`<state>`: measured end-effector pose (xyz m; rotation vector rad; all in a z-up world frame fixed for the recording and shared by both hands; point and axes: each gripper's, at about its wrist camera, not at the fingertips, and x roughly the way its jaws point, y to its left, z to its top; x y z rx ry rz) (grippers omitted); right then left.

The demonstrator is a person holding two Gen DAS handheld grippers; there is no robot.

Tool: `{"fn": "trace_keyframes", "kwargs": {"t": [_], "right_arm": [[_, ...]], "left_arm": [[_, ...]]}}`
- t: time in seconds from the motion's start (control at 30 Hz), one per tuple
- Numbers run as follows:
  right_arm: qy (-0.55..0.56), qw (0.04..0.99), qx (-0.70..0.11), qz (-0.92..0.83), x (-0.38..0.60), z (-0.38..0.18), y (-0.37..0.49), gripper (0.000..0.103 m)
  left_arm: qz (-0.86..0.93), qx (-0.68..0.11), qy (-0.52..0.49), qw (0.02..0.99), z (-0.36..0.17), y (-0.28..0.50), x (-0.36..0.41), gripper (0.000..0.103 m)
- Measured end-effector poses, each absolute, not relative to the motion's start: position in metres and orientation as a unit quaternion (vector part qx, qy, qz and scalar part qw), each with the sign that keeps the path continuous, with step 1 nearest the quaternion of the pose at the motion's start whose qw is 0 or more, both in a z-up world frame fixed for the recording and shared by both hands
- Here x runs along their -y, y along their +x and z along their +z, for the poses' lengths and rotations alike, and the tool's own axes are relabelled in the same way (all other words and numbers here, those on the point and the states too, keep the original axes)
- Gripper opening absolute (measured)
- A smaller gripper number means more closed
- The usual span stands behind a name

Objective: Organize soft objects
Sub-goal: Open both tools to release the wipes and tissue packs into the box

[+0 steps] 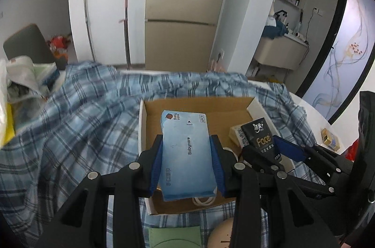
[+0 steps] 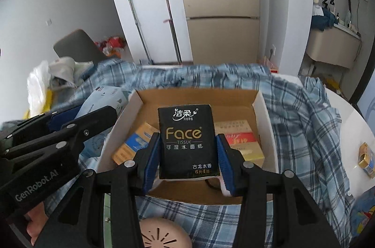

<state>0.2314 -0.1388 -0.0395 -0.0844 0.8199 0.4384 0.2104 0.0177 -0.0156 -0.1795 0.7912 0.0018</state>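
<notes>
Packs over cardboard box (image 2: 260,105): left gripper (image 1: 187,154) clamps Babycare wipes pack (image 1: 185,152), right gripper (image 2: 188,159) clamps black Face tissue pack (image 2: 187,142); long axes run along fingers.

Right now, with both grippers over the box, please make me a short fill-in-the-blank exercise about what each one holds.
1. The left gripper is shut on a ____ Babycare pack.
2. The pack in the right gripper is black, with the gold word ____ on it.
3. Both packs hang above an open cardboard ____.
4. The box sits on a blue ____ cloth.

Missing words: blue; Face; box; plaid
</notes>
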Motion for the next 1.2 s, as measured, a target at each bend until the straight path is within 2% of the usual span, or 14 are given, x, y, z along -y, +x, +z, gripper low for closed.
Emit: {"fn": "trace_keyframes", "kwargs": {"t": [0.27, 0.57, 0.63, 0.7, 0.77, 0.87, 1.2], "right_arm": [[-0.045, 0.878, -0.423, 0.221, 0.136, -0.057, 0.237, 0.046], [-0.050, 0.871, -0.432, 0.229, 0.132, -0.063, 0.238, 0.046], [-0.045, 0.870, -0.434, 0.230, 0.133, -0.064, 0.238, 0.047], [-0.039, 0.870, -0.434, 0.229, 0.134, -0.063, 0.239, 0.054], [-0.040, 0.873, -0.430, 0.227, 0.135, -0.062, 0.239, 0.057], [-0.046, 0.876, -0.427, 0.219, 0.136, -0.060, 0.239, 0.061], [-0.038, 0.881, -0.416, 0.220, 0.140, -0.051, 0.236, 0.061]], "left_arm": [[0.011, -0.415, -0.093, 0.905, -0.040, 0.222, -0.027, 0.040], [0.015, -0.418, -0.089, 0.904, -0.043, 0.224, -0.026, 0.040], [0.017, -0.414, -0.092, 0.905, -0.042, 0.223, -0.026, 0.047], [0.022, -0.403, -0.087, 0.911, -0.039, 0.221, -0.026, 0.061], [0.035, -0.384, -0.072, 0.920, -0.034, 0.217, -0.024, 0.067], [0.035, -0.377, -0.078, 0.922, -0.030, 0.214, -0.025, 0.067], [0.036, -0.374, -0.079, 0.923, -0.024, 0.212, -0.028, 0.067]]}}
